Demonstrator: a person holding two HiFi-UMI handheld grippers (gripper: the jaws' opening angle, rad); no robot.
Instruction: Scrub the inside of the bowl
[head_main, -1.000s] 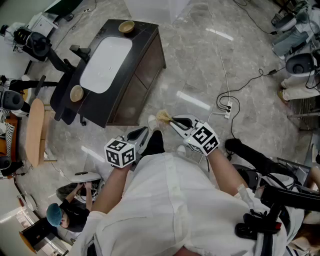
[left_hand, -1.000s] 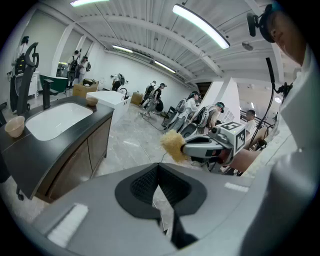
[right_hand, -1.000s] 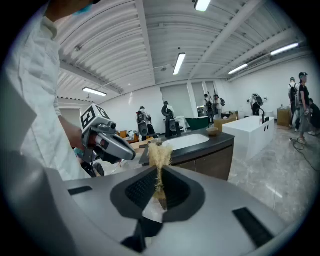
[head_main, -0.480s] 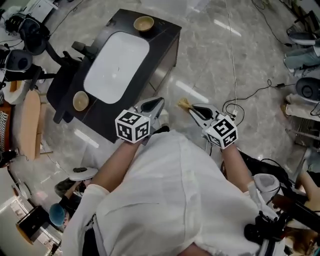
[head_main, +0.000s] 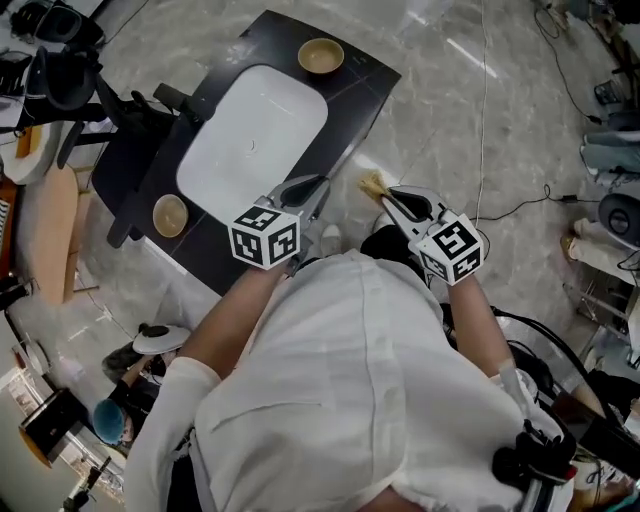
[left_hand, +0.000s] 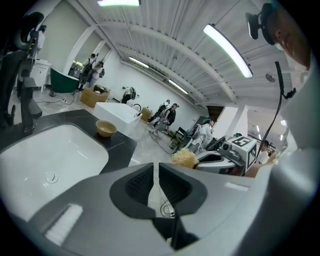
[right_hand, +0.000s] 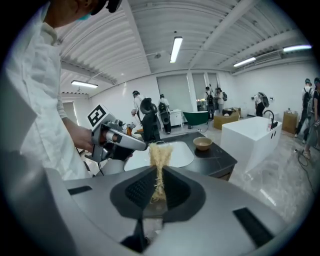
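Note:
A tan bowl (head_main: 321, 55) stands on the far corner of the dark counter (head_main: 370, 80), beyond the white sink (head_main: 255, 130); it also shows as the bowl (left_hand: 106, 128) and the bowl (right_hand: 202, 143). A second tan bowl (head_main: 170, 214) sits at the counter's left end. My right gripper (head_main: 395, 195) hangs over the counter's near edge, shut on a straw-coloured scrubber (head_main: 373, 184) whose fibres stick up between the jaws, seen as the scrubber (right_hand: 160, 155). My left gripper (head_main: 305, 188) is beside it over the sink's rim. Its jaws have just been opening a hair; they are almost together with nothing between them.
A dark faucet (head_main: 170, 100) stands at the sink's left side. A wooden stool (head_main: 50, 250) and camera stands crowd the left. Cables (head_main: 480, 100) run over the marble floor at the right. A person (head_main: 120, 425) crouches at the bottom left. A white block (right_hand: 250, 135) stands beyond the counter.
The person has walked up to the counter. Both grippers, earlier over bare floor, now reach the counter's near edge and the sink. The scrubber stays in the right gripper.

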